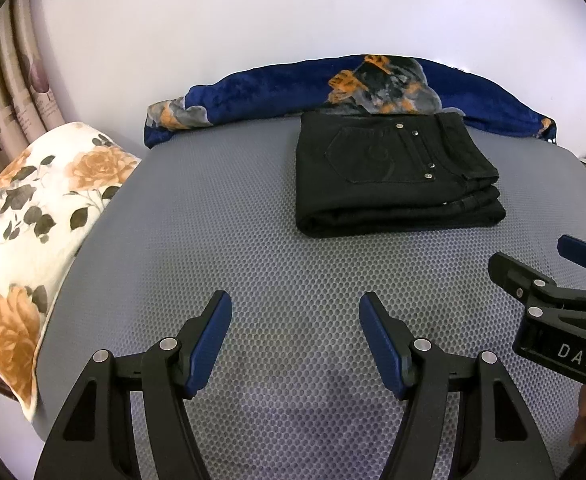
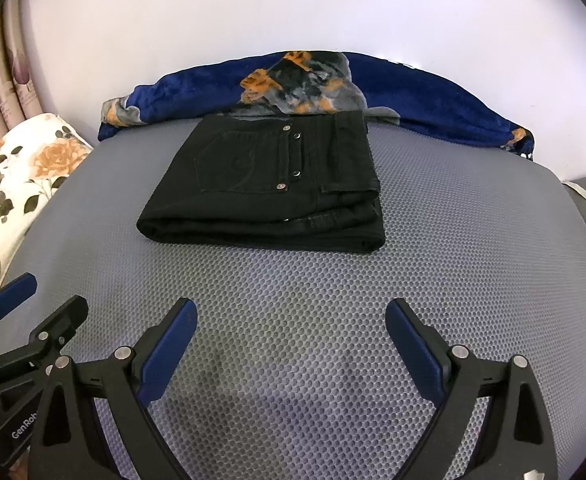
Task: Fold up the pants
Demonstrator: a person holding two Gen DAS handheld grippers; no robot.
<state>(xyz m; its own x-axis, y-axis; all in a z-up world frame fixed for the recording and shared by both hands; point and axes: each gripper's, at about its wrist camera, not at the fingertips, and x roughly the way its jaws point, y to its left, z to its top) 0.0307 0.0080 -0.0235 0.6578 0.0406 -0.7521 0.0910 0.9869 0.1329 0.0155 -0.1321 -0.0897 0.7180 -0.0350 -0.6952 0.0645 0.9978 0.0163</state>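
I'm holding my left black gripper with blue pads point(image 1: 295, 312) and my right black gripper with blue pads point(image 2: 289, 320) over the grey honeycomb-textured mattress point(image 1: 253, 264), both with jaws standing wide apart, gripping nothing and touching nothing. The black denim pants point(image 1: 397, 176) are lying folded into a neat stack further up the mattress, well clear of both grippers, their far edge right up against the rolled blue floral fleece blanket point(image 1: 277, 84). The fisheye edge is cropping the white rose-print pillow point(image 1: 33, 216) and most of each gripper's neighbour, and I'm only catching a blurry sliver of my hand point(image 1: 585, 416).
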